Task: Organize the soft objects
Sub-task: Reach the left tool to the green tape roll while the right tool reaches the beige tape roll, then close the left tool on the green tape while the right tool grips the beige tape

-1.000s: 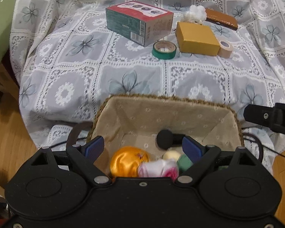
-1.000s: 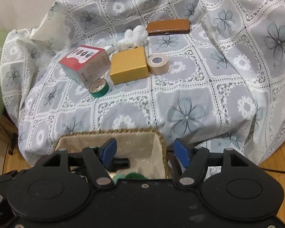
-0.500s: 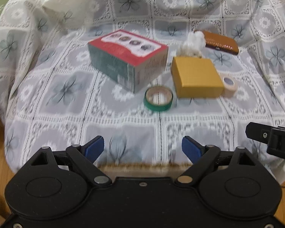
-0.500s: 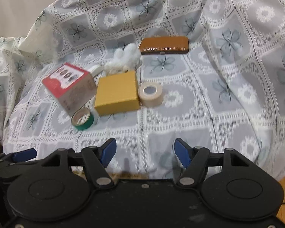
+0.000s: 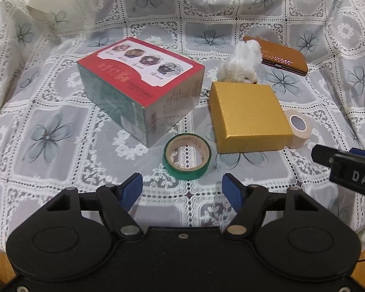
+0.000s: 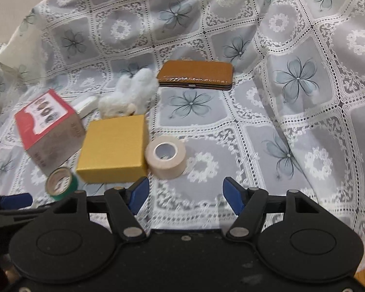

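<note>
A white fluffy plush toy (image 5: 241,63) lies on the lace-covered seat behind a gold box (image 5: 248,116); it also shows in the right wrist view (image 6: 131,95). My left gripper (image 5: 182,189) is open and empty, just short of a green tape roll (image 5: 187,158). My right gripper (image 6: 186,196) is open and empty, in front of a beige tape roll (image 6: 165,157). The right gripper's body shows at the right edge of the left wrist view (image 5: 348,168). The basket is out of view.
A red and green carton (image 5: 141,85) stands left of the gold box (image 6: 113,150). A brown case (image 6: 196,74) lies behind the plush. The floral lace cloth (image 6: 299,77) rises at the back and sides.
Both grippers have moved up and forward from the basket of soft things toward the seat. The basket has dropped out of view. The objects on the cloth are now closer.
</note>
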Action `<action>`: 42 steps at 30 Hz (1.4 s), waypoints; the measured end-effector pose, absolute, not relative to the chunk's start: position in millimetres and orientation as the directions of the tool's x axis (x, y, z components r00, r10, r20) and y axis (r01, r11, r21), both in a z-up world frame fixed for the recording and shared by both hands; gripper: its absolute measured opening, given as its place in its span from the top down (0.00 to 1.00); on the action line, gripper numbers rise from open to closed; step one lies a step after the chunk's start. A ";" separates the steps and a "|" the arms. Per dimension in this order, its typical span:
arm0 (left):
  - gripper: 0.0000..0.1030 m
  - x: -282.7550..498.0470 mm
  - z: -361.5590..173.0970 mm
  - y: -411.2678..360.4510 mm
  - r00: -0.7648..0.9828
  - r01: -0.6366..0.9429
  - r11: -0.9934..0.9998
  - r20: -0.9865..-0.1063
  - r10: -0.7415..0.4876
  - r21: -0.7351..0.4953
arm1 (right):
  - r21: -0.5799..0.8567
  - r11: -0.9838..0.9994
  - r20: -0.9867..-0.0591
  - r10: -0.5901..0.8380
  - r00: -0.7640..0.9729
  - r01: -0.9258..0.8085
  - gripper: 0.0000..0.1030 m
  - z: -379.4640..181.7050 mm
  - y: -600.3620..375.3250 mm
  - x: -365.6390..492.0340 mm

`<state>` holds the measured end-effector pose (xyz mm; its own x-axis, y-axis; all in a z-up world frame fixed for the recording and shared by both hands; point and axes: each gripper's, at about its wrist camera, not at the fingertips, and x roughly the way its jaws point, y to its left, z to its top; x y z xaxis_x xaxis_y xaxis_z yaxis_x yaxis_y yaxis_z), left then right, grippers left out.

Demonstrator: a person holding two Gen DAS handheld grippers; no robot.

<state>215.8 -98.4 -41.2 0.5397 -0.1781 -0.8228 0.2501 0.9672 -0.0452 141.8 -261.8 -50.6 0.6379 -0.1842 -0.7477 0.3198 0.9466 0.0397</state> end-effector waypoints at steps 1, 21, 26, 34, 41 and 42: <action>0.36 217.9 -42.4 -99.5 0.535 0.252 0.967 -0.825 -0.181 -0.049 | 0.038 0.946 -0.749 -0.186 0.636 0.322 0.35 -52.2 -263.9 145.6; 0.30 237.7 -58.2 -108.6 0.496 0.237 0.969 -0.850 -0.178 -0.065 | 0.006 0.961 -0.776 -0.171 0.607 0.278 0.35 -76.8 -262.3 183.0; 0.30 238.3 -59.1 -108.7 0.496 0.237 0.969 -0.849 -0.180 -0.067 | 0.010 0.948 -0.771 -0.195 0.606 0.318 0.36 -78.0 -271.9 191.0; 0.29 238.1 -59.3 -109.6 0.499 0.237 0.970 -0.849 -0.172 -0.057 | 0.007 0.949 -0.753 -0.203 0.626 0.315 0.36 -77.2 -274.6 201.2; 0.29 238.2 -59.2 -109.3 0.496 0.238 0.969 -0.850 -0.177 -0.063 | 0.007 0.956 -0.729 -0.196 0.656 0.293 0.37 -78.1 -275.5 217.9; 0.30 238.3 -59.0 -109.2 0.495 0.238 0.969 -0.850 -0.178 -0.064 | 0.010 0.957 -0.728 -0.191 0.659 0.289 0.39 -78.3 -276.3 219.7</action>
